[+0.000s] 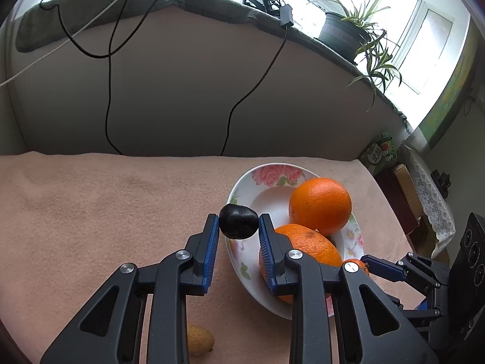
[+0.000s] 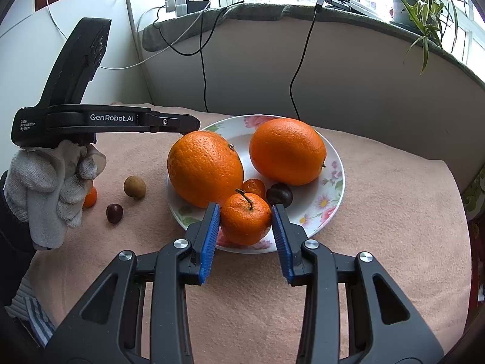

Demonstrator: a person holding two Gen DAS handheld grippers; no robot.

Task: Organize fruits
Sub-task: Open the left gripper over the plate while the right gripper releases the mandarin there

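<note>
The left gripper [image 1: 238, 223] is clamped on a dark cherry [image 1: 238, 221], pinched between its blue pads at the very tips and held over the near left rim of the flowered plate [image 1: 242, 188]. Below it, at the bottom edge of the left wrist view, a small yellowish fruit [image 1: 198, 344] lies on the peach cloth [image 1: 106, 206] that covers the table.

The right gripper [image 2: 245, 215] grips a small mandarin [image 2: 245, 220] with a stem — both pads press its sides, and it sits at the plate's near rim, though whether it rests on the plate or hangs just above it cannot be told. Just behind the mandarin lie a tiny orange fruit [image 2: 254, 187] and a second dark cherry [image 2: 279, 194], both on the plate. Behind those, two large oranges fill the dish: the left orange [image 2: 205, 168] and the right orange [image 2: 288, 151], close beside each other.

To the left, off the plate, a gloved hand [image 2: 48, 182] holds the left gripper's handle; near it on the cloth lie a brown round fruit [image 2: 135, 186], another cherry [image 2: 114, 213] and a small orange piece [image 2: 90, 197] half hidden by the glove. Farther back — cables, a ledge and a potted plant [image 2: 418, 0] by the window.
</note>
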